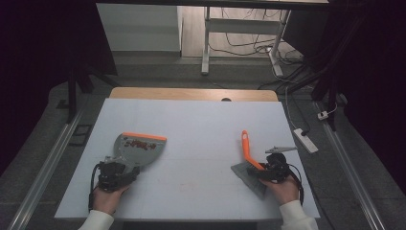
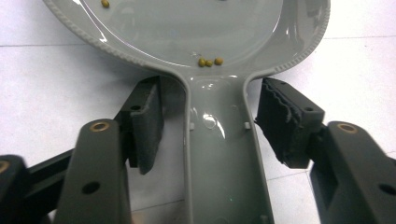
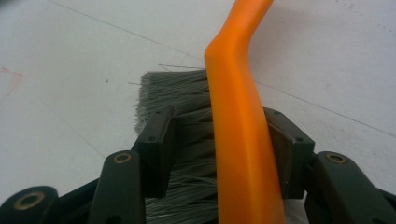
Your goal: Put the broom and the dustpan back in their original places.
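A grey dustpan [image 1: 139, 148] with an orange front lip lies flat at the table's left, with small beads [image 2: 209, 62] in its pan. Its grey handle [image 2: 224, 154] runs between the jaws of my left gripper [image 1: 119, 167], and both pads [image 2: 149, 121] stand clear of it, so this gripper is open. At the right lies a hand brush [image 1: 246, 146] with an orange handle [image 3: 233, 116] and grey bristles [image 3: 177, 88]. My right gripper [image 1: 265, 170] straddles that handle, open, with a gap on the bristle side.
Everything rests on a white table board [image 1: 201, 124] with a wooden strip [image 1: 191, 93] along its far edge. A faint red smear [image 1: 184, 184] marks the board near the front middle. On the floor to the right are a power strip [image 1: 305, 140] and cables.
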Demonstrator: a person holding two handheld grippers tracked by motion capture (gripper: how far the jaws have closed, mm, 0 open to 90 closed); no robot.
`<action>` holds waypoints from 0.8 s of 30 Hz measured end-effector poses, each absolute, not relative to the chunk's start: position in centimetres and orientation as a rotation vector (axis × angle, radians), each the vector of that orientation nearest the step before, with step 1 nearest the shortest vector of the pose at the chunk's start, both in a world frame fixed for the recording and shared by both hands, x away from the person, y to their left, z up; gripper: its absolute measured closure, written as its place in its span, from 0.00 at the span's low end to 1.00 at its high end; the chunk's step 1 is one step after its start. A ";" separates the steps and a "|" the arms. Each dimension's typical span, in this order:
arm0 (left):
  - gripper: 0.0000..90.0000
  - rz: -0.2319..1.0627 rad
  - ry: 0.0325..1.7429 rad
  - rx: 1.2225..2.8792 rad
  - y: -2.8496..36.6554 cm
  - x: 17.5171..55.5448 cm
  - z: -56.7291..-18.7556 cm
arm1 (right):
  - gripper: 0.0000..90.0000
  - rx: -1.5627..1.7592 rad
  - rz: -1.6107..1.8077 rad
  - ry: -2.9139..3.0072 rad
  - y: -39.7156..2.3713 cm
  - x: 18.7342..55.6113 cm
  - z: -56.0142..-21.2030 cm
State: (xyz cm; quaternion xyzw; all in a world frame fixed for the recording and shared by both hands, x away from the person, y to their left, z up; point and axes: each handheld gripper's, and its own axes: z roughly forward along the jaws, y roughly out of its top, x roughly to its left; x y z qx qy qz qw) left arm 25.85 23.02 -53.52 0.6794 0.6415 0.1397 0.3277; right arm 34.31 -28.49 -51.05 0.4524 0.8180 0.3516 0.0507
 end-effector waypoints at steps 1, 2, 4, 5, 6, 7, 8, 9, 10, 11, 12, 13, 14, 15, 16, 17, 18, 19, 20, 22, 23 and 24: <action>0.44 0.369 1.677 1.781 23.1 25.8 -53.5 | 0.53 1.379 1.068 2.490 -28.5 34.3 -51.1; 0.43 0.374 1.677 1.781 23.1 25.8 -53.4 | 0.52 1.378 1.062 2.487 -28.5 34.3 -51.1; 0.40 0.378 1.678 1.780 23.1 25.7 -53.3 | 0.49 1.373 1.023 2.474 -28.3 34.3 -51.0; 0.39 0.379 1.676 1.781 23.1 25.7 -53.3 | 0.48 1.373 1.011 2.471 -28.3 34.3 -51.1; 0.38 0.382 1.673 1.783 23.1 25.6 -53.3 | 0.48 1.377 1.014 2.470 -28.3 34.3 -51.1; 0.38 0.384 1.669 1.787 23.1 25.6 -53.3 | 0.48 1.383 1.014 2.470 -28.3 34.4 -51.0; 0.37 0.390 1.666 1.790 23.1 25.6 -53.2 | 0.48 1.378 1.009 2.471 -28.3 34.4 -51.0; 0.37 0.396 1.662 1.793 23.1 25.5 -53.2 | 0.48 1.376 1.007 2.471 -28.3 34.4 -51.0; 0.37 0.399 1.657 1.796 23.1 25.5 -53.1 | 0.48 1.378 1.003 2.472 -28.3 34.4 -51.0; 0.36 0.401 1.654 1.797 23.2 25.4 -53.1 | 0.47 1.377 1.001 2.471 -28.2 34.3 -51.0; 0.36 0.403 1.651 1.797 23.2 25.4 -53.0 | 0.46 1.375 0.995 2.468 -28.2 34.3 -51.0; 0.36 0.407 1.650 1.797 23.2 25.4 -53.0 | 0.45 1.367 0.980 2.457 -28.2 34.3 -51.0; 0.36 0.411 1.647 1.799 23.3 25.3 -52.9 | 0.45 1.354 0.955 2.445 -28.1 34.2 -50.9; 0.35 0.413 1.641 1.800 23.3 25.2 -52.9 | 0.46 1.346 0.957 2.436 -28.1 34.2 -50.8; 0.35 0.417 1.638 1.803 23.4 25.2 -52.8 | 0.47 1.350 0.967 2.441 -28.1 34.1 -50.6; 0.35 0.426 1.635 1.805 23.4 25.1 -52.7 | 0.47 1.341 0.969 2.439 -28.1 34.1 -50.6; 0.35 0.436 1.631 1.809 23.4 25.0 -52.6 | 0.47 1.334 0.968 2.433 -28.1 34.1 -50.6; 0.35 0.446 1.627 1.809 23.5 24.9 -52.4 | 0.46 1.326 0.966 2.427 -28.1 34.0 -50.5; 0.35 0.456 1.619 1.814 23.6 24.8 -52.2 | 0.46 1.316 0.961 2.423 -28.1 34.0 -50.5; 0.35 0.501 1.603 1.821 23.6 24.4 -51.8 | 0.45 1.299 0.966 2.406 -28.1 33.8 -50.2; 0.36 0.515 1.589 1.827 23.7 24.3 -51.7 | 0.45 1.291 0.981 2.400 -28.1 33.7 -50.0; 0.36 0.524 1.575 1.837 23.7 24.1 -51.5 | 0.44 1.286 0.995 2.396 -28.2 33.5 -49.8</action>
